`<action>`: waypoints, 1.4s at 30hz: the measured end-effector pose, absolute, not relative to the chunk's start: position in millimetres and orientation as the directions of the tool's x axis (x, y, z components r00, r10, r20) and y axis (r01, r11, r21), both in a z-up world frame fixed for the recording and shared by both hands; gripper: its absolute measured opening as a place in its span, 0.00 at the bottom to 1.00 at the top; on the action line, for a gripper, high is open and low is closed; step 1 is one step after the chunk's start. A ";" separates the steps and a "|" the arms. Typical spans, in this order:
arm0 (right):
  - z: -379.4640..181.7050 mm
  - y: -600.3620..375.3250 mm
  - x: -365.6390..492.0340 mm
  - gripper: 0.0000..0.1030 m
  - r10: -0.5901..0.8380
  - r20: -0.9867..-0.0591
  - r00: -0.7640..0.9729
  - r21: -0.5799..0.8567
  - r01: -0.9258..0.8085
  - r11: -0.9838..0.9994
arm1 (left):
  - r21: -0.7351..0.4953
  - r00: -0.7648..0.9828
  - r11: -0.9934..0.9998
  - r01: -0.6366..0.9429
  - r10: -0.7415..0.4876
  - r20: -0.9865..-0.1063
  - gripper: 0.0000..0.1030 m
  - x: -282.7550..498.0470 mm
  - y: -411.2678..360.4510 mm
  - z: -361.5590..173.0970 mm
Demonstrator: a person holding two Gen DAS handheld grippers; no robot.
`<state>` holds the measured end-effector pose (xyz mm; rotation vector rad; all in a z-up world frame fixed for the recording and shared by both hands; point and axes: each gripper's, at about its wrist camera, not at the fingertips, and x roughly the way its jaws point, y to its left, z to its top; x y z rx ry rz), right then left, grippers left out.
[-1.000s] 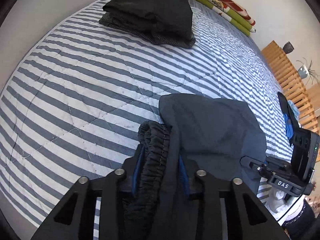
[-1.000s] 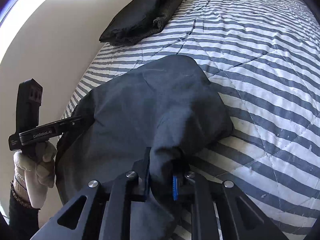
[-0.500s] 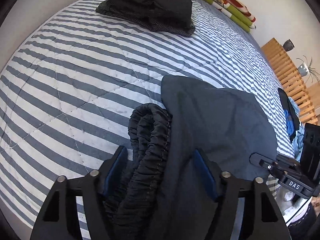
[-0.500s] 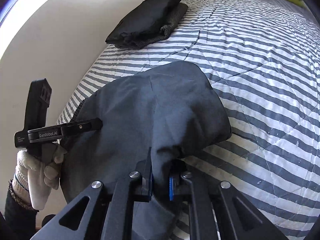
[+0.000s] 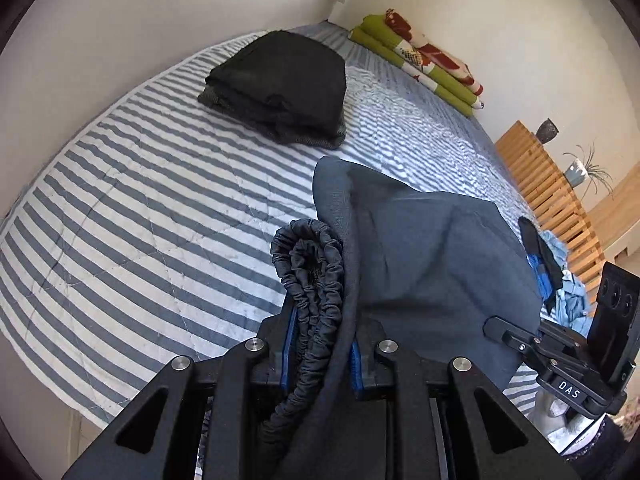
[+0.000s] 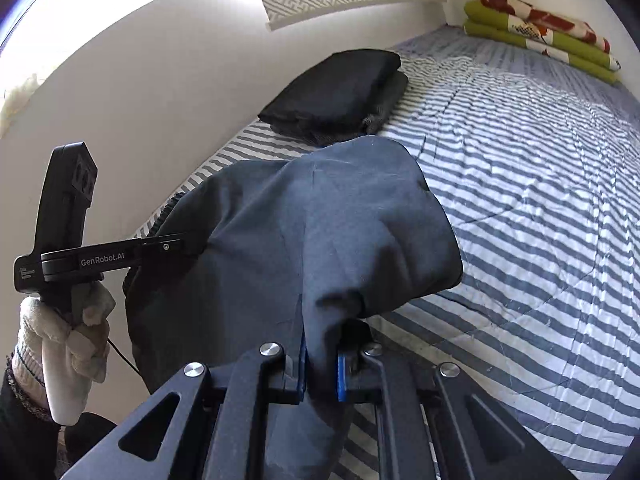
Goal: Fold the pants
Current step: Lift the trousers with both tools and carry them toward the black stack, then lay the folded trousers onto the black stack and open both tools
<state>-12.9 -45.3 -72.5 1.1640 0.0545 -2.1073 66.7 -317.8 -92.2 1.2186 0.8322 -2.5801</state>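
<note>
Pants lifted off bed in a two-point grip — fold not yet laid.
Dark grey-blue fabric pants (image 5: 432, 248) hang between both tools above the grey-and-white striped quilt (image 5: 160, 220). Left gripper (image 5: 320, 350), whose jaws have just been closing, pinches the bunched elastic waistband (image 5: 316, 272); right gripper (image 6: 322, 368) is clamped on a thin fabric edge. Risk: the thick gathered waistband may slip out, dropping one side and skewing the fold — uneven pull would cause it.

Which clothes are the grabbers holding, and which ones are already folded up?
Both grabbers pinch the dark grey pants with the scrunchy waistband. The black folded pile sits alone farther up the striped bed.
</note>
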 end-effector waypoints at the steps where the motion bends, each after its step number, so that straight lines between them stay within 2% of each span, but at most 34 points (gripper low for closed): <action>1: -64.3 -45.7 -11.8 0.09 -0.574 -0.744 -0.343 0.285 0.613 -0.736 | -0.413 -0.663 -0.831 0.373 0.073 -0.745 0.21 68.9 -319.6 -82.7; 11: 22.0 -67.5 -42.4 0.09 -0.622 -0.637 -0.456 0.217 0.667 -0.712 | -0.372 -0.763 -0.860 0.350 -0.031 -0.646 0.21 41.1 -355.7 15.8; 18: 70.6 -104.6 -111.4 0.09 -0.645 -0.564 -0.515 0.187 0.681 -0.708 | -0.327 -0.804 -0.867 0.375 -0.128 -0.581 0.21 -30.0 -418.6 76.2; 21: 79.8 -125.9 -150.5 0.09 -0.655 -0.534 -0.535 0.188 0.680 -0.709 | -0.301 -0.805 -0.870 0.392 -0.165 -0.570 0.21 -70.1 -448.3 84.0; 28: 50.2 -174.8 -262.9 0.09 -0.659 -0.527 -0.537 0.239 0.650 -0.721 | -0.237 -0.776 -0.882 0.408 -0.199 -0.598 0.21 -169.2 -515.2 59.5; 35: -9.3 -202.4 -344.1 0.09 -0.661 -0.569 -0.489 0.339 0.594 -0.730 | -0.265 -0.732 -0.849 0.457 -0.190 -0.654 0.21 -235.2 -574.9 -18.1; 37: -26.8 -211.7 -358.2 0.10 -0.650 -0.595 -0.473 0.341 0.583 -0.737 | -0.238 -0.693 -0.838 0.491 -0.210 -0.690 0.26 -255.5 -589.4 -43.0; 39: -44.6 -221.0 -373.5 0.19 -0.578 -0.653 -0.489 0.283 0.551 -0.785 | -0.234 -0.651 -0.815 0.531 -0.215 -0.728 0.36 -268.5 -602.4 -57.8; 40: -50.1 -221.0 -380.0 0.25 -0.527 -0.673 -0.518 0.239 0.522 -0.818 | -0.230 -0.644 -0.804 0.548 -0.231 -0.730 0.40 -270.1 -607.1 -59.0; 42: -52.9 -208.1 -388.2 0.27 -0.470 -0.670 -0.574 0.209 0.462 -0.862 | -0.248 -0.667 -0.784 0.569 -0.264 -0.697 0.54 -264.1 -615.6 -53.0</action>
